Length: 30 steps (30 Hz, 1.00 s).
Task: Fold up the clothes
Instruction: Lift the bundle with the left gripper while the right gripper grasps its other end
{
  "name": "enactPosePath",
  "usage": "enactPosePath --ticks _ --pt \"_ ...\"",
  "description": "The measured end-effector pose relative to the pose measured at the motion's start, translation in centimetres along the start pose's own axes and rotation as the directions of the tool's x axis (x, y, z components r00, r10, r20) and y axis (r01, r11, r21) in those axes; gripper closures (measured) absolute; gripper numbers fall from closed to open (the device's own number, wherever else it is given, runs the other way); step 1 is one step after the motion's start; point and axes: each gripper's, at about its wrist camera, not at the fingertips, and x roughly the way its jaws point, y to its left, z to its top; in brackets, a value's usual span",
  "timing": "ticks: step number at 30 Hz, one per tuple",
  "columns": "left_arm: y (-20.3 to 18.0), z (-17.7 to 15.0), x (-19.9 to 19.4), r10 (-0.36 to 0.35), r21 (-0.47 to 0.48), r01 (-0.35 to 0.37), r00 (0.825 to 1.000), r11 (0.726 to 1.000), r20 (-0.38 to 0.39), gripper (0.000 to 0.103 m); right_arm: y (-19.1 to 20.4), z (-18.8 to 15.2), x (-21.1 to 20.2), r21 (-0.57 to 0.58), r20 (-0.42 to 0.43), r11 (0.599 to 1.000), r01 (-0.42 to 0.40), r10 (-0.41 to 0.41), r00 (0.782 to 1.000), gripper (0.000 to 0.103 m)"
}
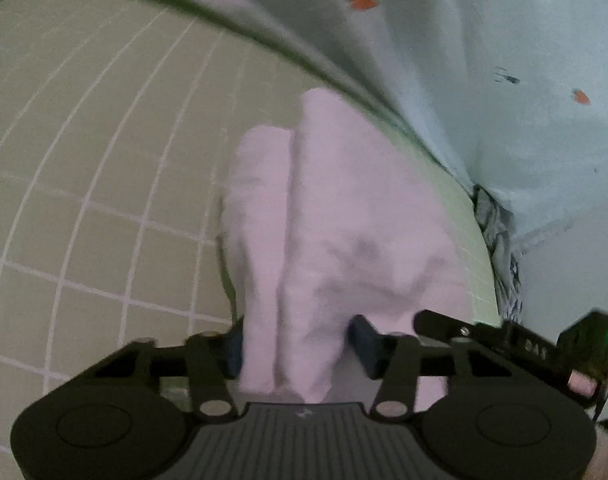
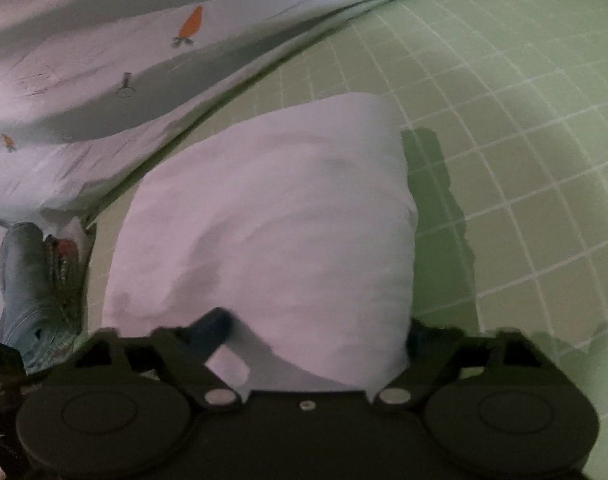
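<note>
Spreading under everything is the green gridded mat (image 1: 84,200), with a pale carrot-print sheet (image 2: 104,60) bunched along its far edge and a grey rolled item (image 2: 20,280) at the sheet's end. On the mat, near that edge, lies the task's thing, a white garment (image 2: 264,220), already gathered into a thick folded bundle; from the left wrist view it shows as two long layered rolls running away from the camera. The step in hand looks like a mid-fold lift or carry-over, both tools taking the near end of the cloth. The next move probably calls for raising both ends together and level, then laying the near edge over the far one so the layers stay square. The left gripper (image 1: 300,344) stands part-open, its jaws pressed against either side of the bunched cloth, so it seems to be gripping it. The right gripper (image 2: 315,332) stands wider; the cloth fills the gap, but motion blur leaves it unclear whether its fingers (image 2: 212,328) actually pinch the fabric or merely straddle it.
</note>
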Motion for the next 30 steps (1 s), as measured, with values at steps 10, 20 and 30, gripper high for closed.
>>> enactPosePath --ticks 10,20,30 --pt "-7.0 -4.1 -3.2 0.151 0.087 -0.163 0.981 0.983 0.125 0.08 1.2 -1.8 -5.5 -0.132 0.069 0.989 -0.068 0.077 0.995 0.074" --pt "-13.8 -10.4 -8.6 0.267 0.094 -0.296 0.934 0.951 0.237 0.08 -0.4 -4.5 -12.9 -0.232 0.047 0.953 -0.196 0.212 0.976 0.074" --pt "-14.6 -14.5 -15.3 0.383 -0.054 -0.389 0.858 0.92 0.342 0.08 3.5 -5.9 -14.1 -0.312 -0.065 0.876 -0.369 0.368 0.928 0.074"
